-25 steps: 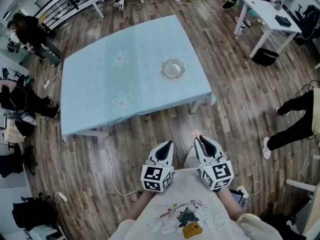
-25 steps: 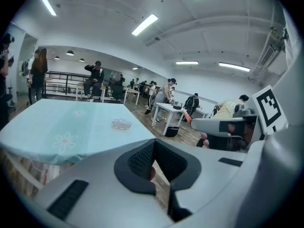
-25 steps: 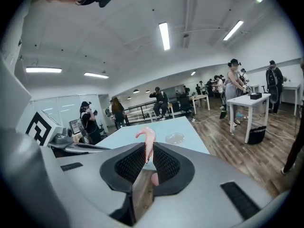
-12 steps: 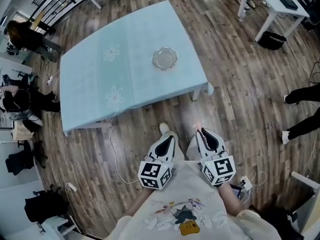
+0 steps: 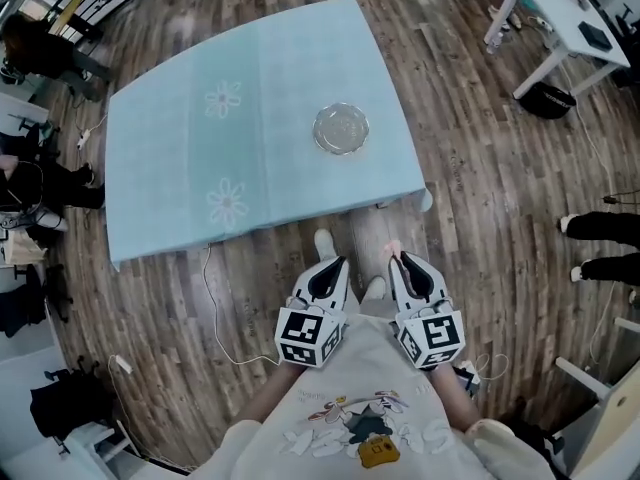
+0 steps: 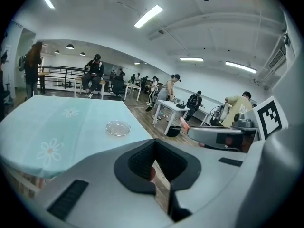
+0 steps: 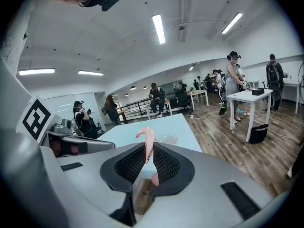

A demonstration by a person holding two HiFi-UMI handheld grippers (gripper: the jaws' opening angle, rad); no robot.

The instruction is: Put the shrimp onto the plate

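A clear glass plate [image 5: 341, 129] rests on the light-blue clothed table [image 5: 250, 78], toward its right near side. Both grippers are held close to the person's body, over the wooden floor and short of the table's near edge. My right gripper [image 5: 402, 264] is shut on a pink shrimp [image 5: 391, 250]; in the right gripper view the shrimp [image 7: 147, 145] sticks up between the jaws, with the plate [image 7: 167, 138] far beyond it. My left gripper [image 5: 324, 276] is shut with nothing in it, and its view shows the plate [image 6: 118, 128] well ahead.
A white desk [image 5: 560, 13] and a black bag [image 5: 548, 100] stand at the upper right. People sit along the left edge [image 5: 40, 183]. A white cable [image 5: 213, 313] trails across the floor below the table. The person's shoe [image 5: 324, 243] is near the table's front edge.
The view has shifted and the table now lies nearer and more square in front. Both grippers stay held at the body, the right one still holding the shrimp.
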